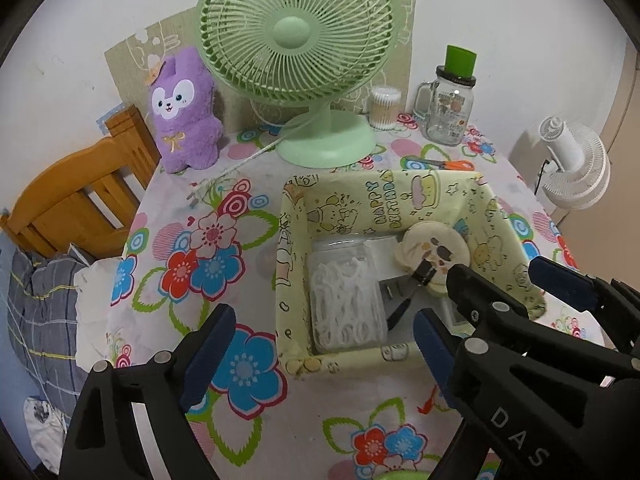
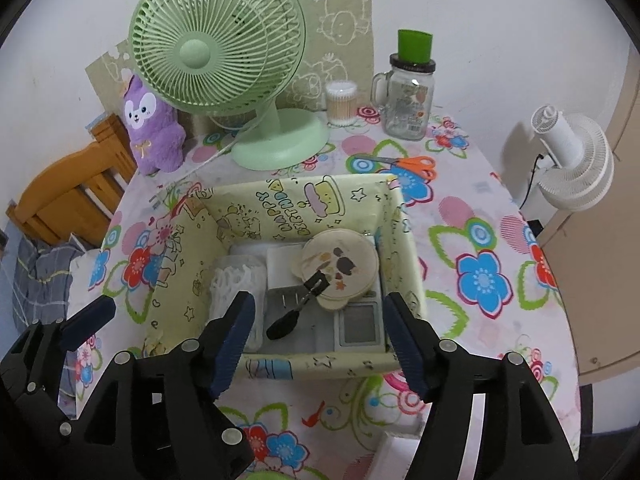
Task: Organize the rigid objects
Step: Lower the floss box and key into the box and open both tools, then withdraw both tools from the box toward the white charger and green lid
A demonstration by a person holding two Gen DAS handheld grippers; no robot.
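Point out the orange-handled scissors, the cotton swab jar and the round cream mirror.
scissors (image 2: 416, 163), right wrist view, orange handle
cotton swab jar (image 2: 341, 105), right wrist view, clear side wall
round cream mirror (image 2: 340, 268), right wrist view, printed face

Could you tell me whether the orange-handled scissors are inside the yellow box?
No, the scissors lie on the tablecloth behind the box.

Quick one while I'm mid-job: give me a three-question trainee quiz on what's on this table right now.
1. True or false: the scissors lie inside the box.
2. Which stands nearest the jar? A) plush toy B) cotton swabs C) white fan
3. Fill in: the right tool is ____ and holds nothing.

Key: 1 false, they lie on the tablecloth behind the box. 2 B. 3 open.
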